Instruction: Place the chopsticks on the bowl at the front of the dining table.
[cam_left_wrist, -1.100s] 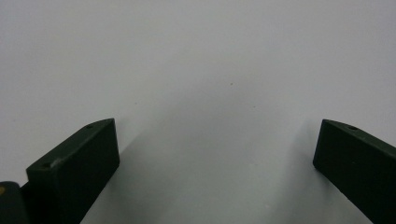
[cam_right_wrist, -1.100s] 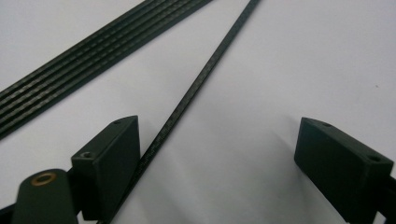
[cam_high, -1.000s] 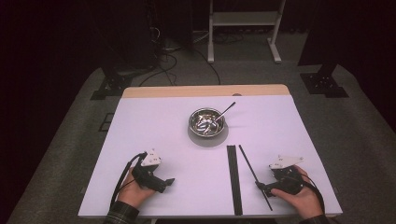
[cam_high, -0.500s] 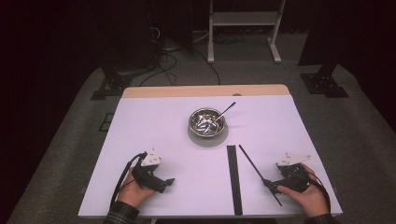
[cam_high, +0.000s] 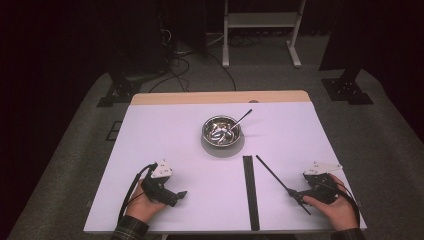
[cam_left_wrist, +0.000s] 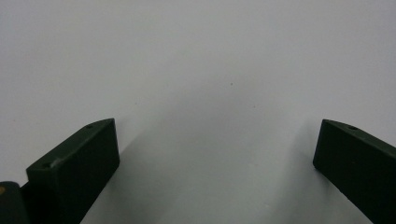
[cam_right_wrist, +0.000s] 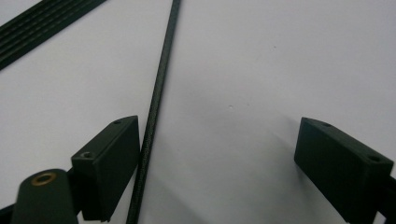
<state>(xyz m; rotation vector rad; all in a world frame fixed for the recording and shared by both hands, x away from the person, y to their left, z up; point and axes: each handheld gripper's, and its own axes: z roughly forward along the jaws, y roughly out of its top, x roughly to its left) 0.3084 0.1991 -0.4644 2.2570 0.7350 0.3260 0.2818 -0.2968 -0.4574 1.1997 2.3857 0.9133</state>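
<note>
A single thin black rod lies slanted on the white table, to the right of a straight bundle of black rods. My right gripper rests at the rod's near end, held in a hand. In the right gripper view the gripper is open and the rod runs between its jaws, close against the left one, with the bundle at the upper left. My left gripper sits at the near left. In its own view the gripper is open over bare table.
A steel bowl with a utensil handle leaning out stands at the table's middle, beyond the rods. A wooden strip edges the far side. Dark floor, cables and a white stand leg lie beyond.
The right hand and gripper have shifted to the right, and the single rod's near end has swung right with them. The left gripper has stayed put.
</note>
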